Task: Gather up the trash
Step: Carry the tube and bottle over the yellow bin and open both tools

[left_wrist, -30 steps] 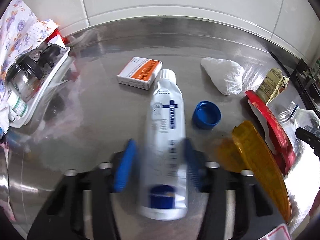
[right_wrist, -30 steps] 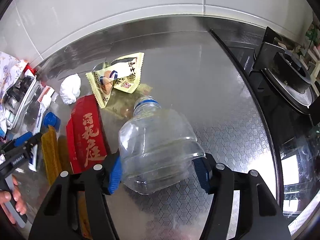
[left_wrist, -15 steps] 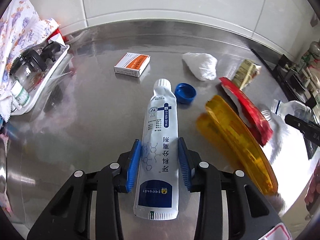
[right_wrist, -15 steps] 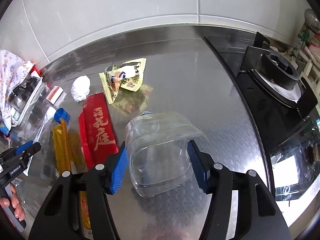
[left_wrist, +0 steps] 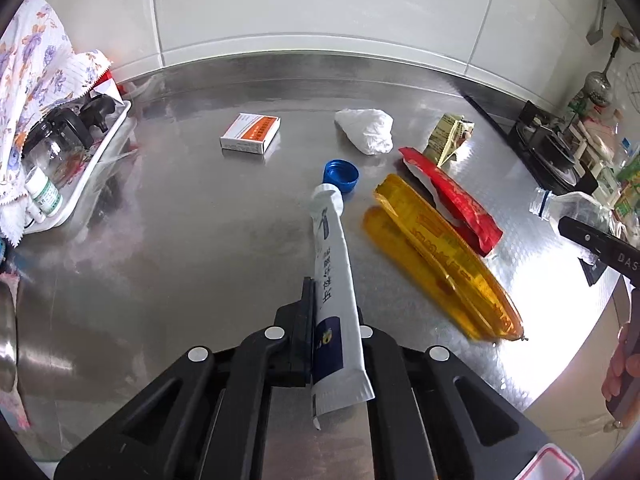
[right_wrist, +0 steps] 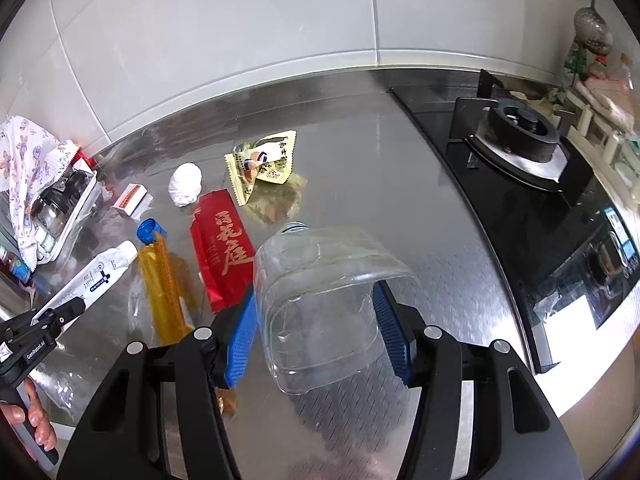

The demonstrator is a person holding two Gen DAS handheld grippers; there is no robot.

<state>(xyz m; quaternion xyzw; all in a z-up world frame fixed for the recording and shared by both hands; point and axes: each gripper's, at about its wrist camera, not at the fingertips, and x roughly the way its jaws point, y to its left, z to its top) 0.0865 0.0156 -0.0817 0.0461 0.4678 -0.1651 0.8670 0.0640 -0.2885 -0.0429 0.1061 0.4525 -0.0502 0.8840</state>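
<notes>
Left wrist view: your left hand-held gripper point(left_wrist: 332, 320) has just closed flat on the white squeeze tube point(left_wrist: 334, 280), lifted above the steel bench point(left_wrist: 180, 240).

Right wrist view: your right hand-held gripper point(right_wrist: 316, 332) clamps the crushed clear plastic bottle point(right_wrist: 320, 300), apparently clear of the bench.

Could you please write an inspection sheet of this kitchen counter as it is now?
Surface: steel counter, shiny, dry-looking.
Job's things: white tube and clear bottle both gripped; red wrapper, orange wrapper, yellow packet, tissue wad, blue cap, small box lie loose.
Clutter: white tray with jars, floral cloth.
Tongs: left tongs shut on tube; right tongs shut on bottle.
Cables: nothing seen.
Surroundings: gas stove, tiled wall.
</notes>
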